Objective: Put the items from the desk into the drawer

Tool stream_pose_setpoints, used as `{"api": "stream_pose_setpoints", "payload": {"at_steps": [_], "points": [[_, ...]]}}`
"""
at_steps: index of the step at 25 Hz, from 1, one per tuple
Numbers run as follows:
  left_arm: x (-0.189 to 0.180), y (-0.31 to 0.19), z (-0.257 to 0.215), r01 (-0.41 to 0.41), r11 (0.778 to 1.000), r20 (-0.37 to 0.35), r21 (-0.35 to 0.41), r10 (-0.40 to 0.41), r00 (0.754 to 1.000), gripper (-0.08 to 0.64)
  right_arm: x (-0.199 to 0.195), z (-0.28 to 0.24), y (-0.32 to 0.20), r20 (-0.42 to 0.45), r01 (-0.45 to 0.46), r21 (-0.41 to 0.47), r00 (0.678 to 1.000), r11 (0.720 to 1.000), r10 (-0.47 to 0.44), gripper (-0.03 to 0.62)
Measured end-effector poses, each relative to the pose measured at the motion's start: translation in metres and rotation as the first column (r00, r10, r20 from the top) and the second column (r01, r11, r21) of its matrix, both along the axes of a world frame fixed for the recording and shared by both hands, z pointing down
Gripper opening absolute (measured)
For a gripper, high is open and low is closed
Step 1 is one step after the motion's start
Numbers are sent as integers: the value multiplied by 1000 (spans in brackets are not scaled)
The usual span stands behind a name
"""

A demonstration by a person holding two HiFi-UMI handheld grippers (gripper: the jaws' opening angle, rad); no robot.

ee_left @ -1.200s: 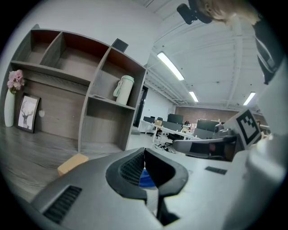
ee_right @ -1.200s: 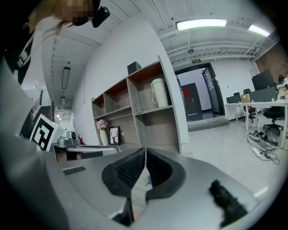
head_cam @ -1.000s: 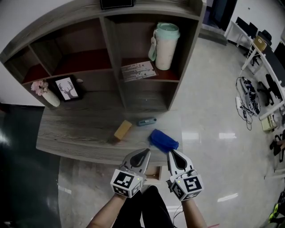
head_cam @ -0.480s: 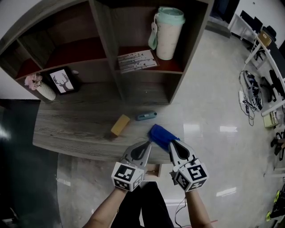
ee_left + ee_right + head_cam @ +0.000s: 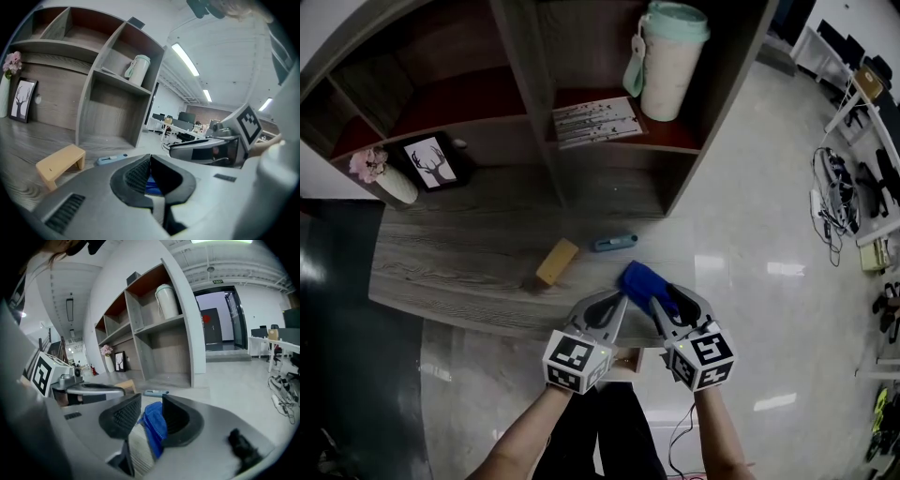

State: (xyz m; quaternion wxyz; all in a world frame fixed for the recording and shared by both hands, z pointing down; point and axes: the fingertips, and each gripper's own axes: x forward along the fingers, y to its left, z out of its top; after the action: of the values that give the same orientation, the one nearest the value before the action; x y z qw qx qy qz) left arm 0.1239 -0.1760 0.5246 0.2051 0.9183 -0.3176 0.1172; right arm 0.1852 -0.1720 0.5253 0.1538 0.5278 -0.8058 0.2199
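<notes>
Three loose things lie on the counter (image 5: 459, 272) before the shelf unit (image 5: 528, 84) — one tan block (image 5: 556, 262), one blue cloth (image 5: 639, 281), one blue-grey tool (image 5: 613, 243). Against it: one framed picture (image 5: 434, 162), one flower vase (image 5: 386, 180). Inside it — one bottle (image 5: 670, 58), one card (image 5: 596, 122).

Grey shelf unit (image 5: 534, 122) across the top, pale jug (image 5: 670, 66) with mint-green lid upright in its 1 o'clock compartment, printed sheet (image 5: 598, 120) just beside it, framed deer picture (image 5: 434, 161) and vase of pink flowers (image 5: 389, 180) at 10 o'clock, glossy floor (image 5: 750, 216), cables (image 5: 834, 202) at 3 o'clock.
</notes>
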Motion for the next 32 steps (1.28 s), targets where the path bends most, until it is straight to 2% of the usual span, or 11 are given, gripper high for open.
{"api": "stream_pose_setpoints", "payload": {"at_steps": [7, 11, 14, 18, 23, 28, 32], "points": [[-1, -7, 16, 7, 999, 10, -36, -7, 1000, 11, -3, 27, -2, -33, 48, -103, 998, 993, -52, 209], [-2, -9, 21, 11, 999, 14, -50, -10, 1000, 11, 0, 41, -2, -96, 82, -160, 991, 984, -98, 235], [-2, -11, 24, 19, 998, 13, -57, -19, 1000, 11, 5, 51, -3, -145, 95, -202, 981, 975, -126, 239], [-1, -11, 29, 28, 997, 12, -66, -27, 1000, 11, 13, 68, -5, -163, 80, -262, 979, 962, -125, 239], [-6, -8, 34, 49, 995, 15, -83, -48, 999, 11, 10, 95, 5, -210, 111, -355, 958, 928, -195, 239], [-14, 0, 43, 63, 993, 21, -104, -61, 998, 11, 6, 109, 5, -310, 109, -354, 924, 929, -226, 239], [-16, 2, 46, 75, 991, 26, -115, -72, 997, 11, 6, 109, 5, -297, 109, -369, 927, 923, -229, 238]]}}
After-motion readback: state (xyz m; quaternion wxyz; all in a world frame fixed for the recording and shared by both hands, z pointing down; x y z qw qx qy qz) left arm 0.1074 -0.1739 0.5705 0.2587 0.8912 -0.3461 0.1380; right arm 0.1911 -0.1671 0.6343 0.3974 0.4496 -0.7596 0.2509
